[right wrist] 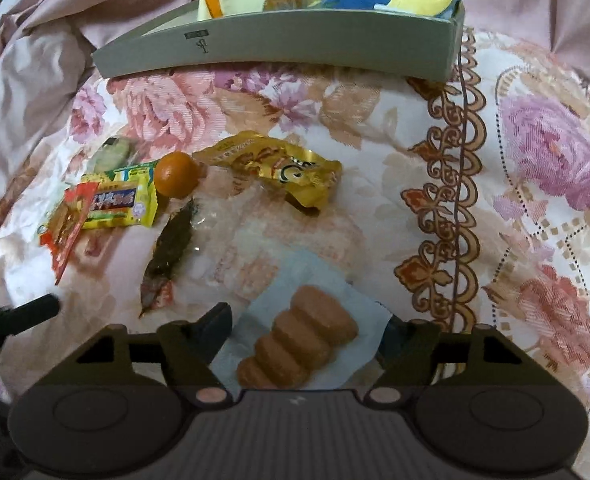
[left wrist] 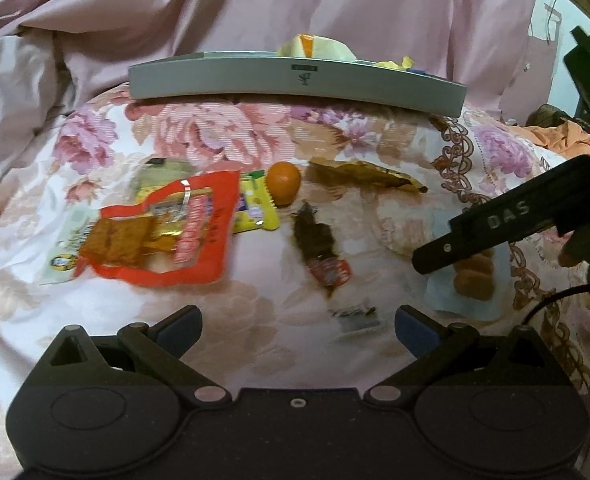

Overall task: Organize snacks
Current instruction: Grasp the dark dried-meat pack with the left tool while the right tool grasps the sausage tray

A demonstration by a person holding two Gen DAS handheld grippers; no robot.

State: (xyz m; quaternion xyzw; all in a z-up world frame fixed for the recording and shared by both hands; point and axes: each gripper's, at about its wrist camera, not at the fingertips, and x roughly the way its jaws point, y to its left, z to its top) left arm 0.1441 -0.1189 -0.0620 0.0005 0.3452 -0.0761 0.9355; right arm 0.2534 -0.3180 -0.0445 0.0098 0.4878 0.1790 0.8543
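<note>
— Tongs?
— Left tongs (left wrist: 299,322) spread wide, empty. Right tongs (right wrist: 307,334) spread either side of biscuit packet (right wrist: 299,336), not clamped.
— Snacks?
— Scattered on floral bedspread (right wrist: 535,160), in front of grey tray (right wrist: 255,46): orange fruit (right wrist: 176,174) beside yellow wrapper (right wrist: 123,200); gold packet (right wrist: 279,168) nearer tray.

The left gripper (left wrist: 298,322) is matte black plastic with two blue-grey rubber pads (left wrist: 415,326) at the fingertips, angular linkage arms joined by round silver pins (left wrist: 210,394), and a small screw centred behind the jaws. Two round embossed discs flank its ribbed base. The right gripper (right wrist: 307,334) has the same black build, copper-tinted pins (right wrist: 208,395) and dark blue pads. From the left view its black body bears raised letters "DAS" (left wrist: 509,216), with a thin black cable (left wrist: 555,300) below it.
</note>
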